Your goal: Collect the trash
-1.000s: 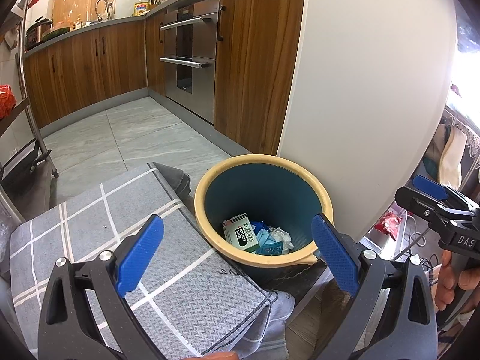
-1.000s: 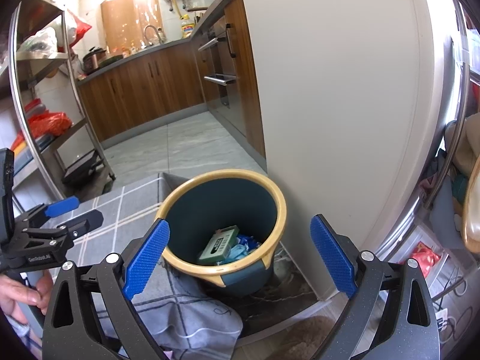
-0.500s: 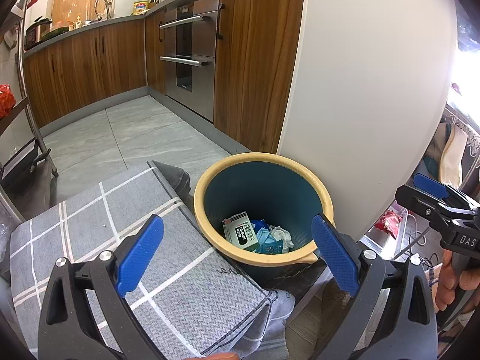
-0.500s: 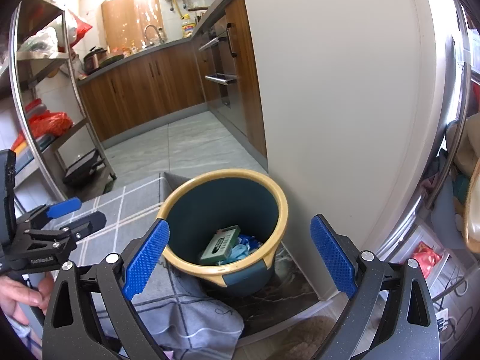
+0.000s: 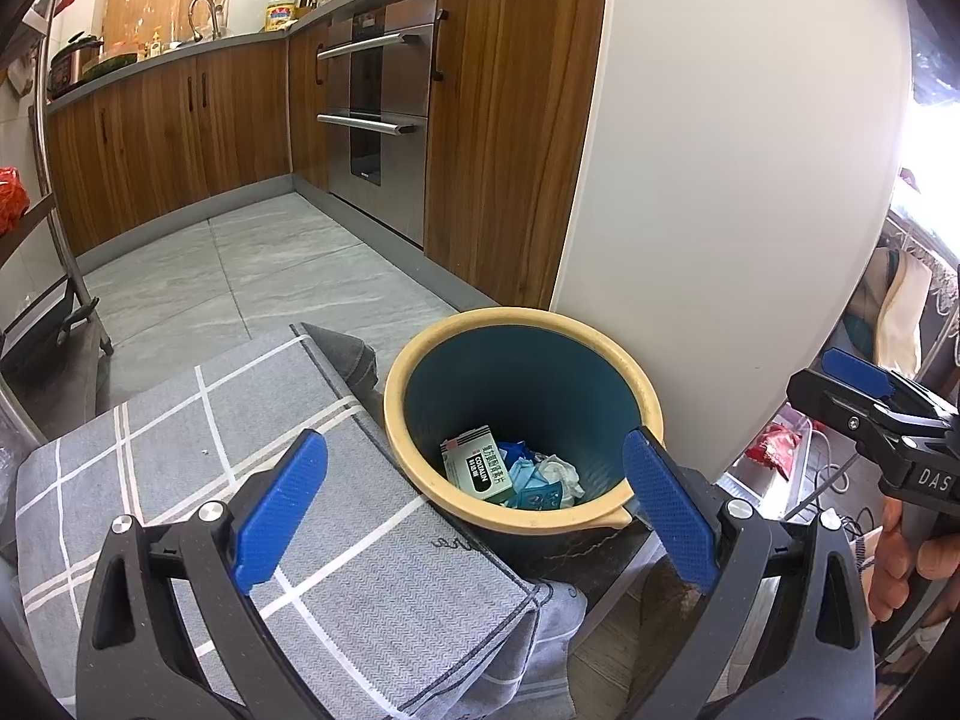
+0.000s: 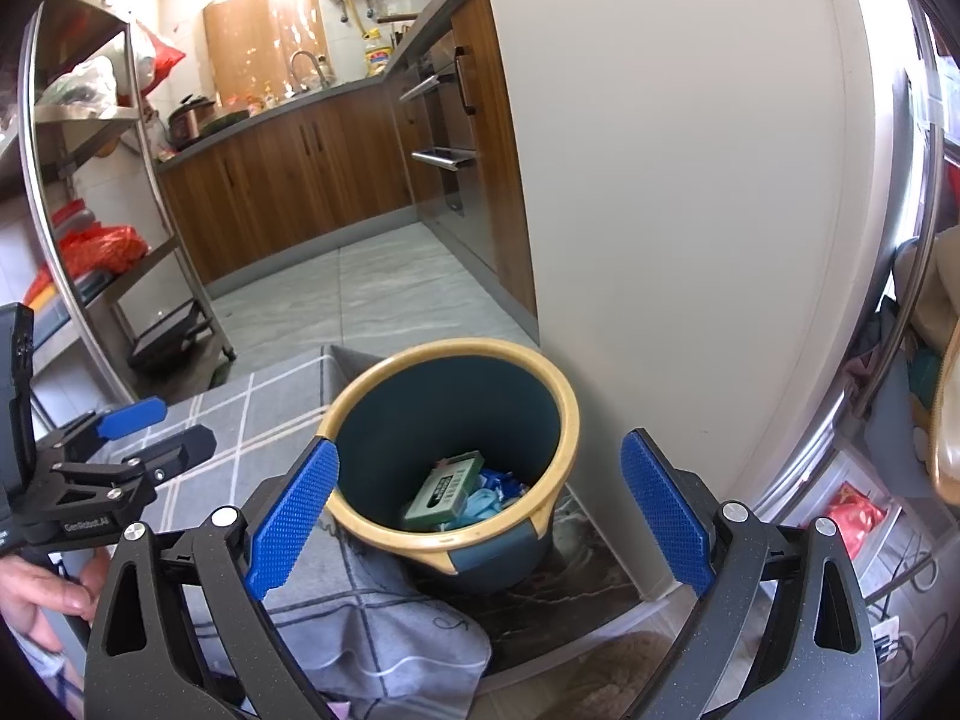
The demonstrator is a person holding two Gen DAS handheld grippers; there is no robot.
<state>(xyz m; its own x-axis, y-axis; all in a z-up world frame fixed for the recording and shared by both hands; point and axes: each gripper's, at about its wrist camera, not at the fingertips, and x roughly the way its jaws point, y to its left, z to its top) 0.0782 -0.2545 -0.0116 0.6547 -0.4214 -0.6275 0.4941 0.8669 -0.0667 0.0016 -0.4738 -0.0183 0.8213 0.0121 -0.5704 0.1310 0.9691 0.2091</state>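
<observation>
A dark teal bin with a yellow rim (image 5: 522, 516) stands on the floor against a white cabinet side; it also shows in the right wrist view (image 6: 384, 525). Inside lie a green and white carton (image 5: 477, 468), blue wrappers and crumpled white paper (image 5: 555, 471); the carton also shows in the right wrist view (image 6: 444, 489). My left gripper (image 5: 474, 501) is open and empty, above and in front of the bin. My right gripper (image 6: 480, 507) is open and empty, also above the bin. Each gripper shows in the other's view, the right one (image 5: 864, 396) and the left one (image 6: 138, 426).
A grey checked cloth (image 5: 240, 456) covers a surface left of the bin and hangs over its edge. The white cabinet side (image 5: 738, 180) rises right behind the bin. Wooden kitchen cabinets (image 5: 180, 132) and an oven (image 5: 378, 90) line the far wall. A metal rack (image 6: 90, 228) stands at left.
</observation>
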